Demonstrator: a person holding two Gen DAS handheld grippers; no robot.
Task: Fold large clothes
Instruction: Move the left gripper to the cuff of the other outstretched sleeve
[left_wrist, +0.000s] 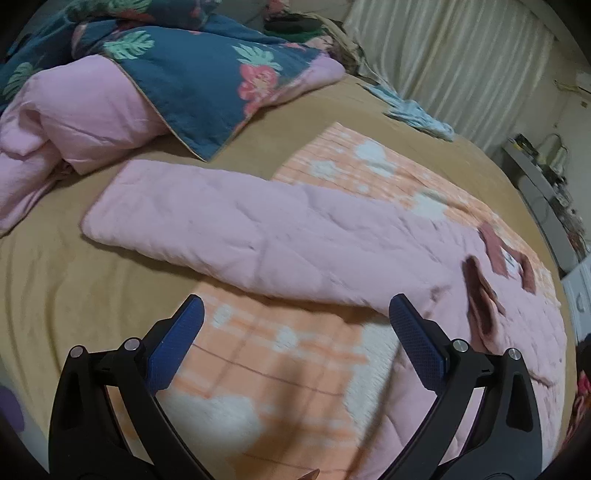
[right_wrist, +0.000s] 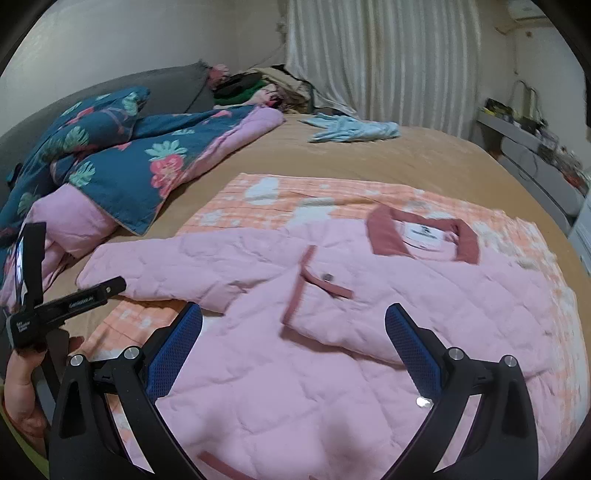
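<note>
A pink quilted jacket (right_wrist: 332, 350) with dark pink trim lies flat on an orange and white checked blanket (right_wrist: 295, 199) on the bed. Its collar (right_wrist: 424, 236) points away from me. One sleeve (left_wrist: 229, 229) stretches out to the left across the blanket. My left gripper (left_wrist: 295, 310) hovers open over the blanket just short of that sleeve, nothing between its blue pads. My right gripper (right_wrist: 293, 314) hangs open above the jacket's front, near the chest pocket flap (right_wrist: 325, 280). In the right wrist view, a hand (right_wrist: 22, 387) holds the left gripper's body at the left edge.
A blue floral quilt with pink lining (left_wrist: 177, 66) is heaped at the bed's far left. A light blue garment (right_wrist: 354, 129) lies at the far side near the curtain (right_wrist: 369, 55). More clothes (right_wrist: 258, 88) pile by the headboard. A cluttered shelf (right_wrist: 532, 140) stands on the right.
</note>
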